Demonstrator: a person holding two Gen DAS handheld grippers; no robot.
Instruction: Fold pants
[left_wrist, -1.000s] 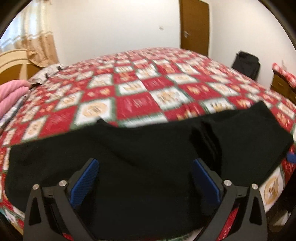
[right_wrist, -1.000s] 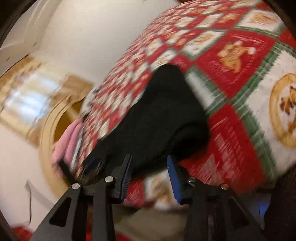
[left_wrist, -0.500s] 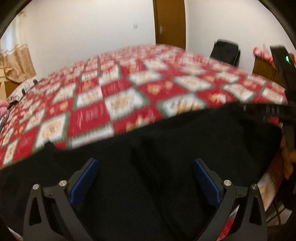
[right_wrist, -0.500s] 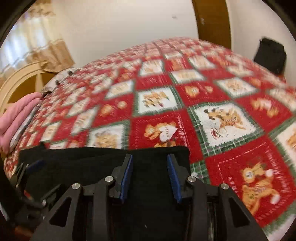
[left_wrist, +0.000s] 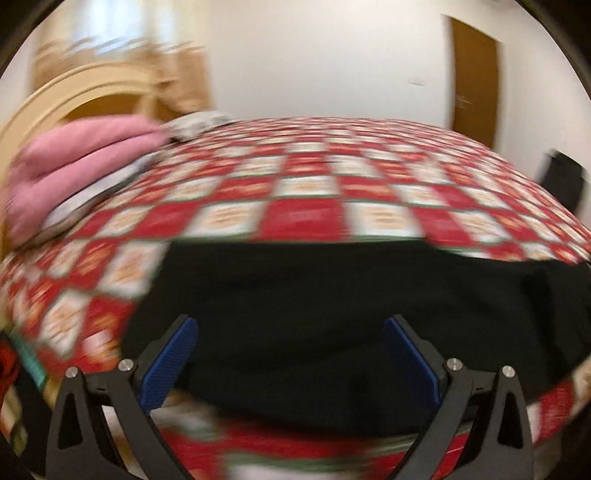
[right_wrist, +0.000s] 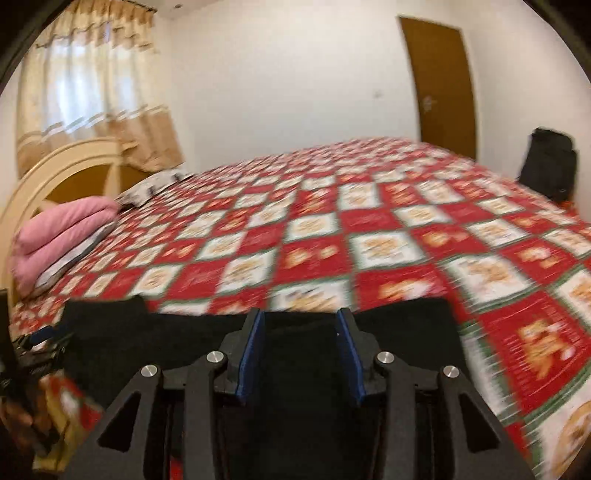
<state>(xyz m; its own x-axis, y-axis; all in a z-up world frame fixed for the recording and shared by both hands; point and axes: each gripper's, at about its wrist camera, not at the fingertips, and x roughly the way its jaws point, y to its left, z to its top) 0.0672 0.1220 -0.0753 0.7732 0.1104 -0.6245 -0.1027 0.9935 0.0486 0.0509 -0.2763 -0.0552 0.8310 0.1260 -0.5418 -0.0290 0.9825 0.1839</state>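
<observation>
Across lower frame: black pants (left_wrist: 332, 295) flat on quilt (left_wrist: 306, 214), ready for folding.
Left gripper (left_wrist: 288, 354): released, spread wide, nothing held.
Right gripper (right_wrist: 301, 347): half-parted above pants; contact unclear.

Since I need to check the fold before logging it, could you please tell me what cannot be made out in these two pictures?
- Near edge of the black pants: left wrist view, hidden behind the left tool and motion blur.
- Whether the right tool touches the pants: right wrist view, black on black.
- How many layers are folded: both views, no creases readable.
- Quilt pictures: blurred.
- Dark bag: too blurred to identify.
</observation>
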